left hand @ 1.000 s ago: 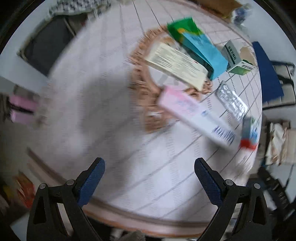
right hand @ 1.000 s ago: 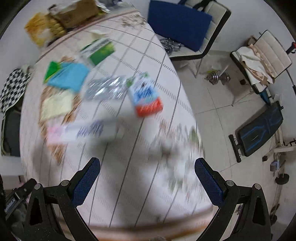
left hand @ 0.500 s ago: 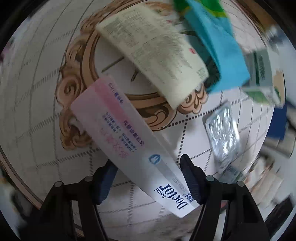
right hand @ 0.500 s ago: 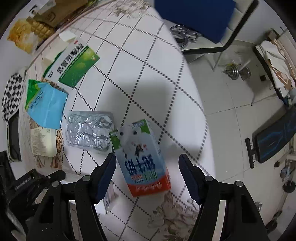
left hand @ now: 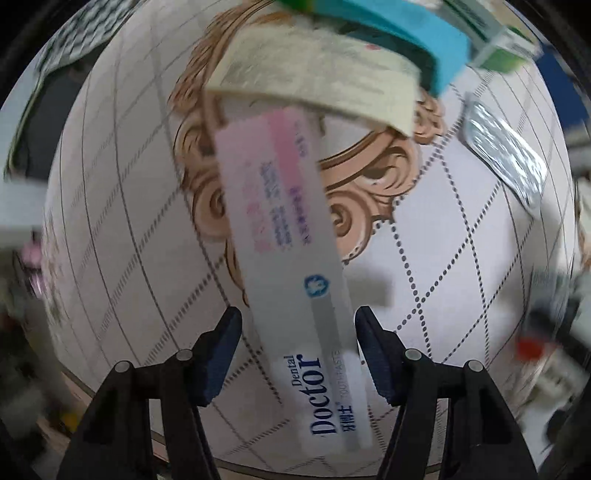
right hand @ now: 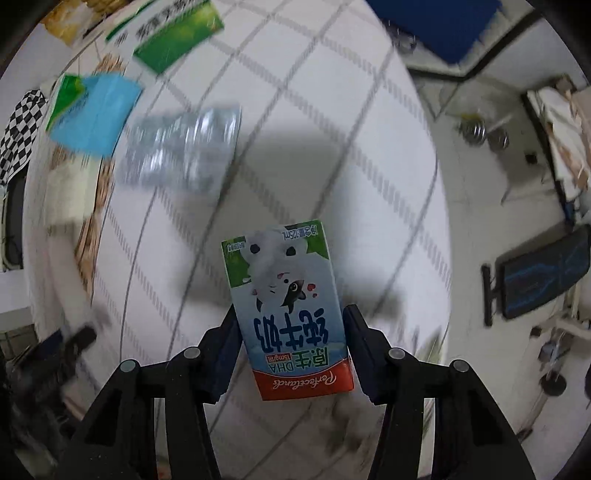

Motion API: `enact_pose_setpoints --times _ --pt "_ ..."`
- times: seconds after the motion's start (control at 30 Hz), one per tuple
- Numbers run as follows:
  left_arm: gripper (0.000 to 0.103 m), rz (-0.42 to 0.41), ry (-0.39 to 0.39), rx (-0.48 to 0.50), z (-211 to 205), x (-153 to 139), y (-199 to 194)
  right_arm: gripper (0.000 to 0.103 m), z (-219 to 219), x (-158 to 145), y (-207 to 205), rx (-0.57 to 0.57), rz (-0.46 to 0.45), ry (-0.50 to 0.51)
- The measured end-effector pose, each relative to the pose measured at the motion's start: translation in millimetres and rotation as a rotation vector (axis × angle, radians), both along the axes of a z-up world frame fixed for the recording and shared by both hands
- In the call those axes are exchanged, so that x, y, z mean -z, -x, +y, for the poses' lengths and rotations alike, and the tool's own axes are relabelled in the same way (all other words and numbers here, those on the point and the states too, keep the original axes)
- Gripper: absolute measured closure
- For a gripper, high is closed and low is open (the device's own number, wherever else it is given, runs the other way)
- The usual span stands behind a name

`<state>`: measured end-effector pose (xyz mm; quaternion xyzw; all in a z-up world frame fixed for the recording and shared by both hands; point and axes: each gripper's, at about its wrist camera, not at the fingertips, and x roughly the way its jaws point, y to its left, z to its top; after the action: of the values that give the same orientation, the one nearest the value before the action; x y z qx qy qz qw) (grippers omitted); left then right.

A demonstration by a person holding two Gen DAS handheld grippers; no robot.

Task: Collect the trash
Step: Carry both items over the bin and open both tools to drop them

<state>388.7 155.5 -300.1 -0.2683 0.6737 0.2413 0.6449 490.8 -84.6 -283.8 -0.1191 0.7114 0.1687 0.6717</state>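
A long pink-and-white Dental Doctor toothpaste box (left hand: 288, 258) lies on the patterned tablecloth (left hand: 129, 221). My left gripper (left hand: 297, 325) points down over the box's near half. Its jaws are closing, with the box between them and a thin gap still showing on each side. A small milk carton (right hand: 284, 295) with a cartoon animal and a red end lies near the table's edge. My right gripper (right hand: 291, 325) straddles its red end. Those jaws are closing too, and both pads touch the carton's long sides.
A cream leaflet box (left hand: 317, 81) and a blue packet (left hand: 406, 33) overlap beyond the toothpaste box. A silver blister pack (right hand: 184, 147) and a green box (right hand: 173, 37) lie further up the table. Beyond the table edge are floor, a blue chair (right hand: 443, 26) and a black bench (right hand: 543, 273).
Both grippers have come down from well above the table and narrowed. The left now brackets the toothpaste box. The right has closed in on the milk carton.
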Motion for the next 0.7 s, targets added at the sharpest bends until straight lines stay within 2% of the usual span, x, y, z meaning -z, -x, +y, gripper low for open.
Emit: enact_pose_setpoints --times 0.07,0.13,0.17,0.2,0.33,0.43,0.5,0.7 --pt "0.042 -0.012 -0.003 -0.046 -0.1 3.2 13.8 0.046 -7.4 3.3 12.1 0.029 0.036 -0.019" --pt "0.043 -0.021 -0.03 -0.033 -4.1 3.0 18.7 0.045 -9.6 5.0 20.6 0.033 0.031 -0.019" --pt "0.043 -0.024 -0.046 -0.006 -7.4 2.5 21.6 0.04 -9.0 4.6 23.0 0.027 0.015 -0.01" --pt "0.056 -0.029 -0.065 0.029 -13.1 0.4 18.4 0.039 -8.4 3.5 25.4 0.02 -0.003 -0.01" --pt "0.056 -0.037 -0.095 0.137 -27.2 -2.6 17.2 0.039 -0.3 -4.1 30.3 -0.022 -0.064 0.012" --pt "0.056 -0.052 -0.081 0.199 -40.8 -3.7 18.4 0.05 12.6 -7.0 33.5 -0.041 -0.078 0.016" --pt "0.056 -0.048 -0.087 0.242 -51.7 -3.6 20.1 0.05 16.4 -9.2 36.4 -0.059 -0.089 0.027" --pt "0.056 -0.033 -0.044 0.222 -63.9 10.7 27.9 0.051 15.8 -10.0 49.5 -0.109 -0.103 0.058"
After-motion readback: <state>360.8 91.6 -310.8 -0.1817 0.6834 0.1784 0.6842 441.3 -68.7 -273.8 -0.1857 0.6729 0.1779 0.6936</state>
